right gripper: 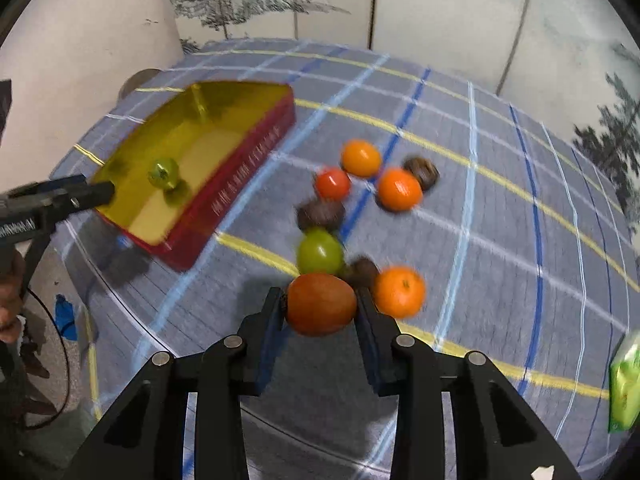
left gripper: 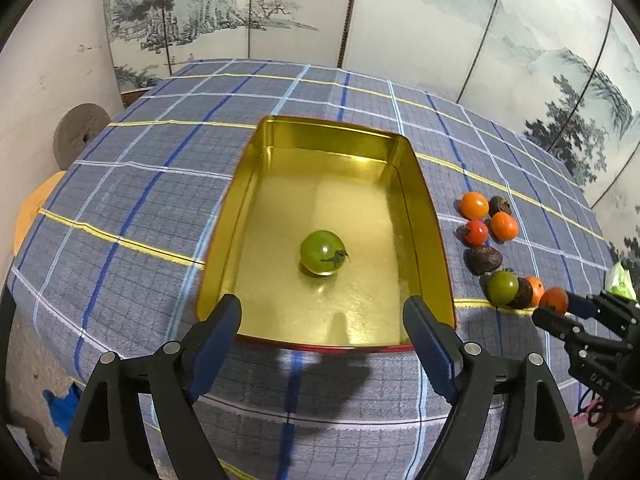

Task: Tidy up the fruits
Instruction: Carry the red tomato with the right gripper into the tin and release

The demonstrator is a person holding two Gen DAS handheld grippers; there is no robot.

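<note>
A gold tin tray [left gripper: 428, 216] with red outer walls sits on the checked tablecloth and holds one green tomato [left gripper: 322, 252]. My left gripper [left gripper: 322, 316] is open and empty over the tray's near edge. My right gripper [right gripper: 320, 306] is shut on an orange-red fruit [right gripper: 321, 304], which also shows in the left wrist view [left gripper: 554, 301]. Loose fruits lie right of the tray: a green tomato [right gripper: 319, 252], orange fruits [right gripper: 400, 291] [right gripper: 399, 189] [right gripper: 361, 158], a red tomato [right gripper: 333, 184] and dark brown fruits [right gripper: 320, 213]. The tray also shows in the right wrist view [right gripper: 248, 160].
A green packet [right gripper: 624, 384] lies at the table's right edge. A painted folding screen [left gripper: 420, 20] stands behind the table. A round grey disc [left gripper: 78, 136] leans by the wall at left. The other hand-held gripper [right gripper: 60, 198] shows at the tray's near end.
</note>
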